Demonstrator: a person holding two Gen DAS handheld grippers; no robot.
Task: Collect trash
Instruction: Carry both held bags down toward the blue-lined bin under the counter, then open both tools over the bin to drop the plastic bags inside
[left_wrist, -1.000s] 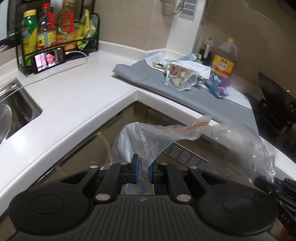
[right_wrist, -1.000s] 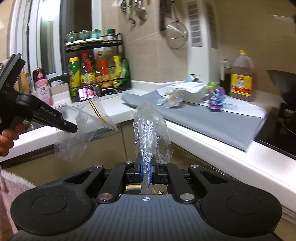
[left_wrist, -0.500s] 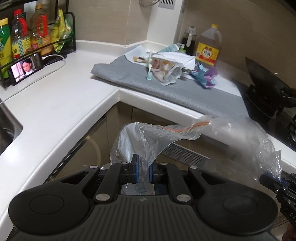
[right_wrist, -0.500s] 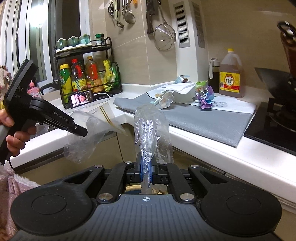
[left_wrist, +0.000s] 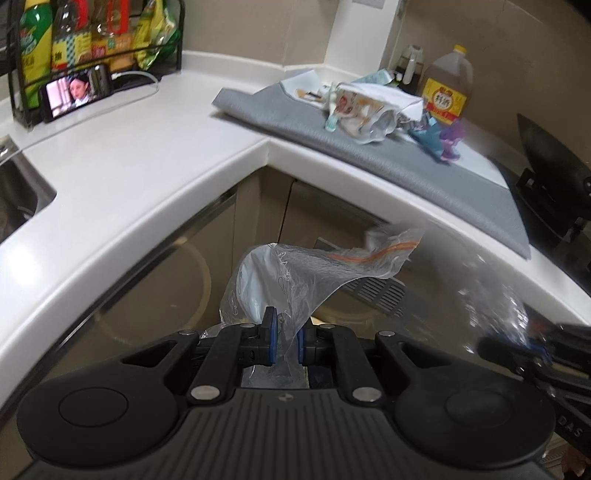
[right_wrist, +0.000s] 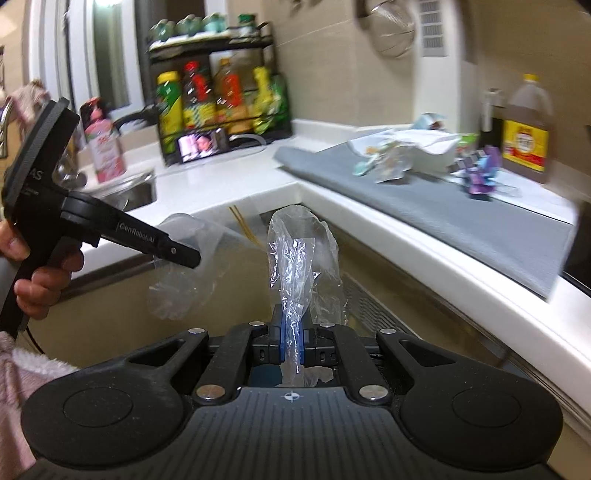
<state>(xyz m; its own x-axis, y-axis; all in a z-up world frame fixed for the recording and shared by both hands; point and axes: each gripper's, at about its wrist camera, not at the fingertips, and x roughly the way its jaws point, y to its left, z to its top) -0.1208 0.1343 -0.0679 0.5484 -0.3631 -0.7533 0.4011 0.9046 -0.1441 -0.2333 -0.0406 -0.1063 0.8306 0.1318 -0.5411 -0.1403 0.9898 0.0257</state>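
Note:
Both grippers hold one clear plastic bag (left_wrist: 314, 269) with an orange zip strip, in front of the counter corner. My left gripper (left_wrist: 283, 341) is shut on one edge of the bag. My right gripper (right_wrist: 291, 341) is shut on another edge of the bag (right_wrist: 299, 251). The right gripper shows at the right of the left wrist view (left_wrist: 517, 347); the left gripper shows at the left of the right wrist view (right_wrist: 177, 254). Trash lies on a grey mat (left_wrist: 424, 173): a crumpled snack wrapper (left_wrist: 364, 114), a blue and purple wrapper (left_wrist: 441, 138) and white paper (left_wrist: 402, 99).
A white L-shaped counter (left_wrist: 147, 177) runs around me, with a sink (left_wrist: 18, 192) at the left. A bottle rack (left_wrist: 92, 33) and a phone (left_wrist: 75, 94) stand at the back. An oil jug (left_wrist: 447, 92) and a black wok (left_wrist: 550, 177) are at the right.
Both grippers have swung back to the left with the bag and moved nearer the counter. The bag stays gripped on both sides. The views are blurred by the motion.

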